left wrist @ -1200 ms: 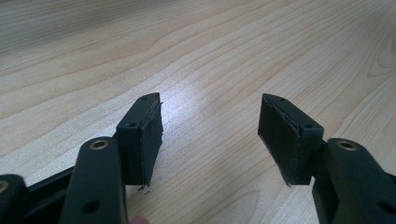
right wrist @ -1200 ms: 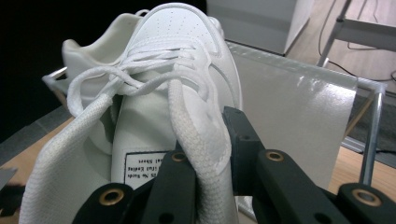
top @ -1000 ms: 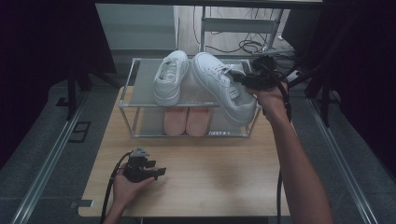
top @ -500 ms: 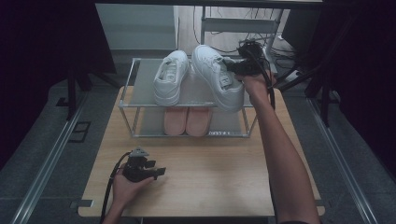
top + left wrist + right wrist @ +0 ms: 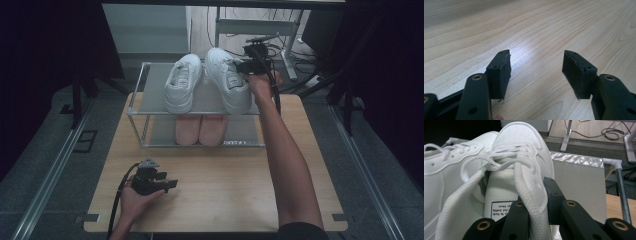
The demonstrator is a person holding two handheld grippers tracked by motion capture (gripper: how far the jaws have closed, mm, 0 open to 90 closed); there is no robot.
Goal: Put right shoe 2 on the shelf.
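On the light wooden tabletop (image 5: 220, 175) rack, our right hand-held gripper (image 5: 541, 202) pinches the white leather sneaker (image 5: 229, 85), which we judge needs releasing next.

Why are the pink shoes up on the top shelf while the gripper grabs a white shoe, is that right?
Not quite. The pink shoes sit on the bottom shelf of the rack, as the high view shows. The two white shoes are on top, and the right gripper does grab a white shoe by its side wall, its jaws closed on it in the right gripper view.
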